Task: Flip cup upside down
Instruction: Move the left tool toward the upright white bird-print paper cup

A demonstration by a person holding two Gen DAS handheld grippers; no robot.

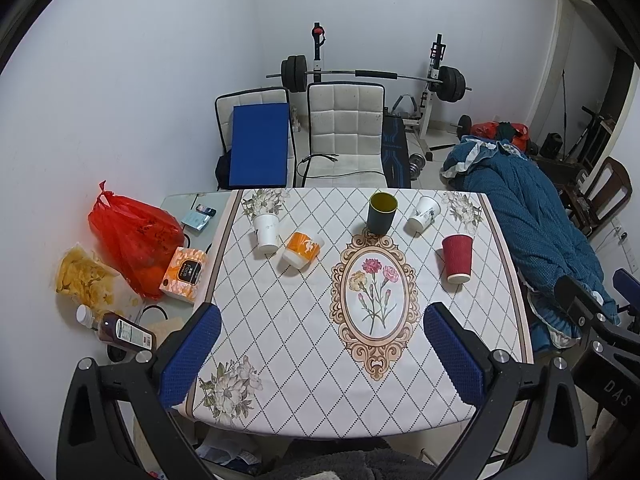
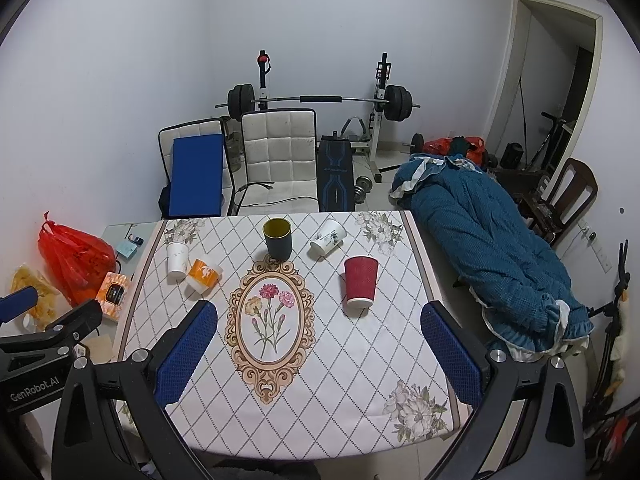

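While you hold both grippers wide and empty above the near table (image 1: 280, 360) edge, left gripper (image 1: 322, 354) and right gripper (image 2: 318, 350), the dark cup (image 1: 382, 214) stands upright at the far middle, with the red cup (image 1: 457, 258) to its right.

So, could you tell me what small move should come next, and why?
Probably move the right gripper forward toward the dark cup. Of the five cups on the table, it seems the only one standing mouth up; the red cup looks already flipped. Both grippers are open and hold nothing, back at the near edge, so an approach comes before any grasp.
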